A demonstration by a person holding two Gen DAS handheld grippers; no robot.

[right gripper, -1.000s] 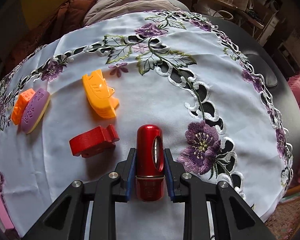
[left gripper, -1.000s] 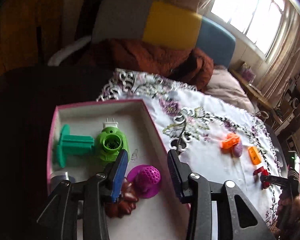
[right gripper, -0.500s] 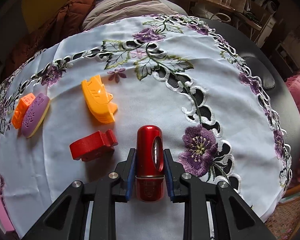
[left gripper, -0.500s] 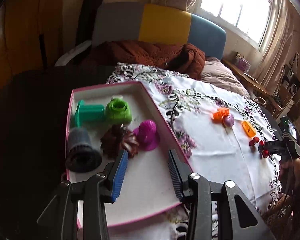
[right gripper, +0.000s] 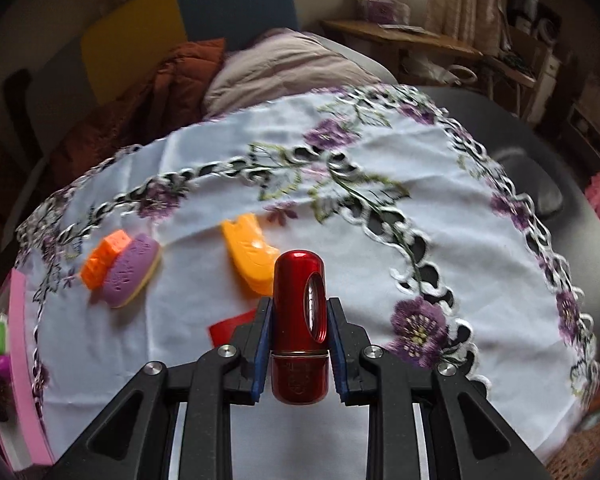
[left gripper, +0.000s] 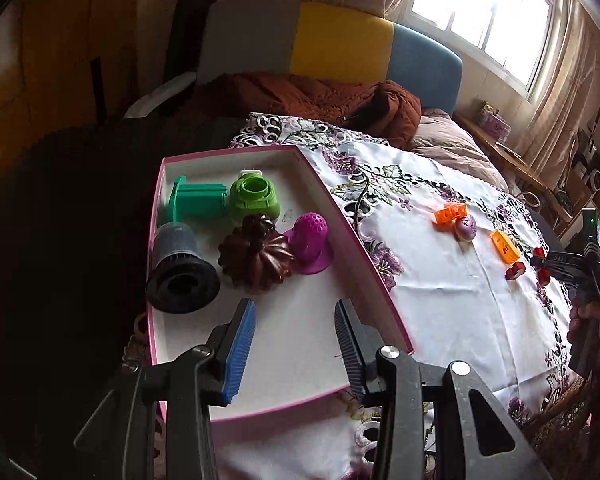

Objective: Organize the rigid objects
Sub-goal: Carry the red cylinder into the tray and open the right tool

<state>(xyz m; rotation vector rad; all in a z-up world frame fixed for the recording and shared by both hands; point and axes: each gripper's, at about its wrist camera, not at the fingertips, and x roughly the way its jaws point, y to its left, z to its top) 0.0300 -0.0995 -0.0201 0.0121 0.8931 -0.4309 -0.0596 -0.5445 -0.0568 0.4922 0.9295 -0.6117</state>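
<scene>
Above the pink tray's (left gripper: 384, 280) bare near end, left gripper (left gripper: 296, 344) apart and empty; right gripper (right gripper: 299, 344) clamped on red cylinder (right gripper: 299, 320).

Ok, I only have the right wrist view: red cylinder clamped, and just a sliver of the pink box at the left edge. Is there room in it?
Observer: Yes. The pink box has five things crowded at its far end; the near half of its floor is bare.
Operator: Where is the left hand-held gripper?
Observer: It hangs over that bare near end, jaws open, holding nothing.
Operator: What sits closest to that gap?
Observer: A brown fluted mould, with a dark grey cylinder lying on its side to its left.
</scene>
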